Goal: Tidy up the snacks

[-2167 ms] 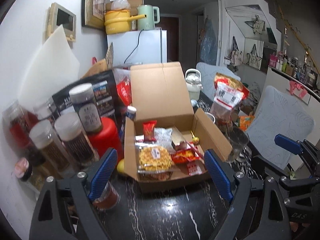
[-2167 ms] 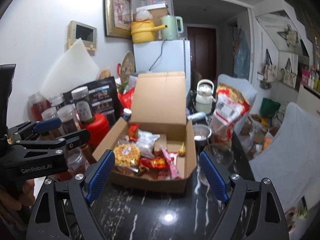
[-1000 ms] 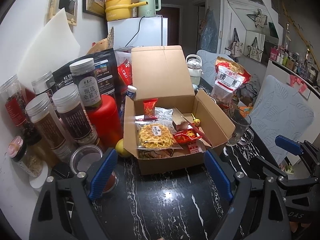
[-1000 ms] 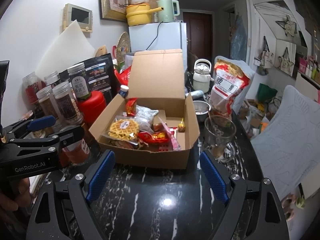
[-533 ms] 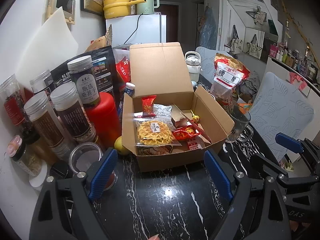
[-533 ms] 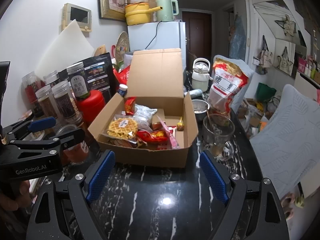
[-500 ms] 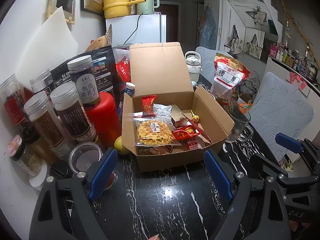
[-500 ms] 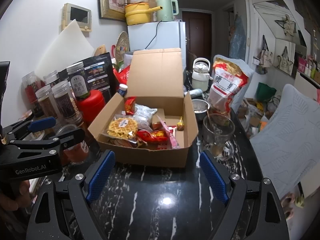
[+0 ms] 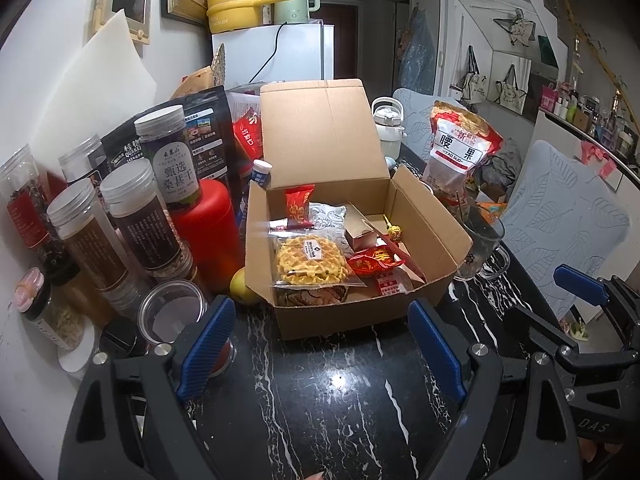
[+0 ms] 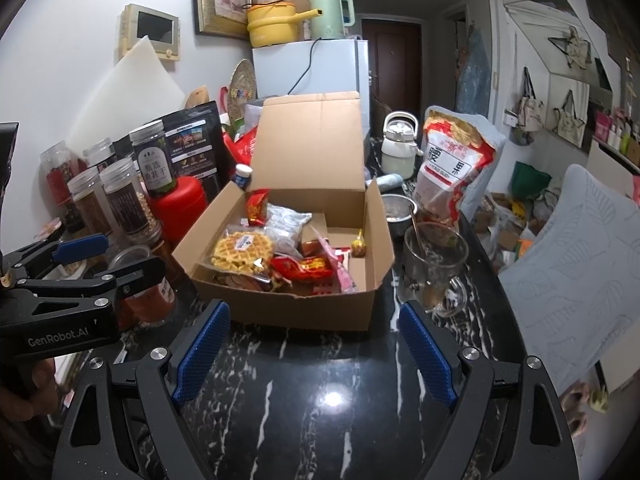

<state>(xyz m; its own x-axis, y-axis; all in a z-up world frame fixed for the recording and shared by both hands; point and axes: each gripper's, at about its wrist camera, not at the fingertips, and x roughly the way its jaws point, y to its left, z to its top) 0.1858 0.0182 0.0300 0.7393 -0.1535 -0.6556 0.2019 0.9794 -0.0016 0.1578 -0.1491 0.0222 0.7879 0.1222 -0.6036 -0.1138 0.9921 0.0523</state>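
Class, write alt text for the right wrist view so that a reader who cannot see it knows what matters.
An open cardboard box of packaged snacks, with a wrapped waffle near its front left, sits on a black marble table. The right hand-held gripper hangs open and empty before it. Jars stand to the left, a glass mug to the right.

You can read "GenRobot.AI" on the left hand-held gripper [image 10: 80, 258], "DAS" on the right hand-held gripper [image 9: 592, 308], "腰果 YAO GUO" on the red bag [image 9: 458, 152], "QUAKER" on the black pouch [image 9: 204, 128] and "甄选桑葚干" on the tall jar [image 9: 170, 156].
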